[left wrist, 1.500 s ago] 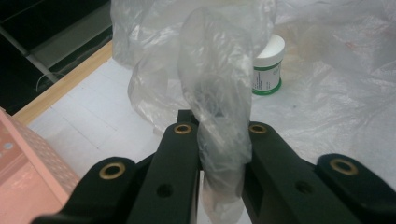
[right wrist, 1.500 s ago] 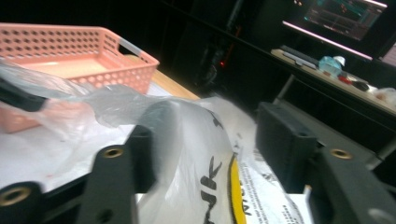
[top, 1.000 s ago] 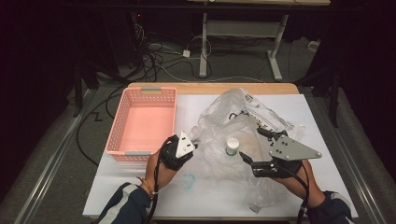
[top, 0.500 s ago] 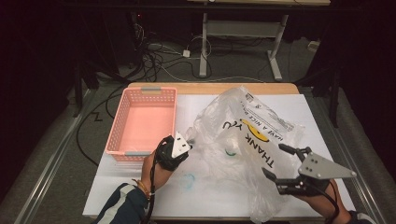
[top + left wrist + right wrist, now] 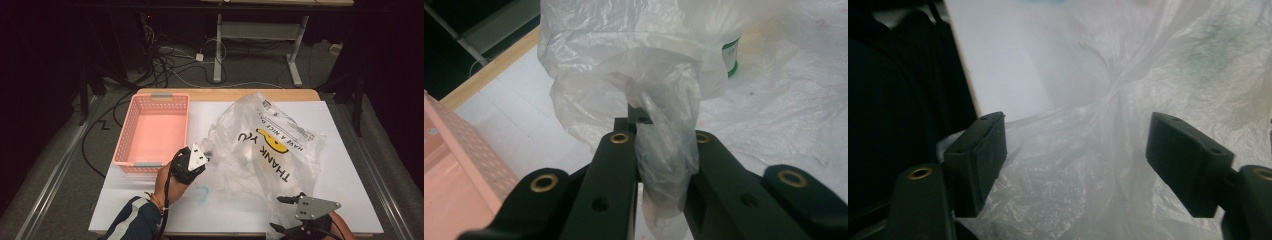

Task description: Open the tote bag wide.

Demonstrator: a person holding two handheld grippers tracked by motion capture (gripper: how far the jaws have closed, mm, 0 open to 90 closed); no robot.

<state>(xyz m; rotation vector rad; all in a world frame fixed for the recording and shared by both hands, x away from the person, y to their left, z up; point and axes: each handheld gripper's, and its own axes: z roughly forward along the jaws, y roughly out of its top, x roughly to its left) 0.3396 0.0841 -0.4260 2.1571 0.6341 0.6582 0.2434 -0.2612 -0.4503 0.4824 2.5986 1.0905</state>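
**Bag Pinched at Left, Right Gripper Wide**

On the bench (image 5: 150, 210), the clear plastic bag (image 5: 265, 150) lies spread right of the pink basket (image 5: 155, 130). Left gripper (image 5: 205, 159) is clamped on a gathered fold of the bag at its left edge. Right gripper (image 5: 287, 215), at the bench's near edge, has jaws wide apart and just been closing; bag film lies between them, unpinched.

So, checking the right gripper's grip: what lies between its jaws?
Loose film of the plastic bag, seen in the right gripper view; the right gripper stands open, pads apart from it.
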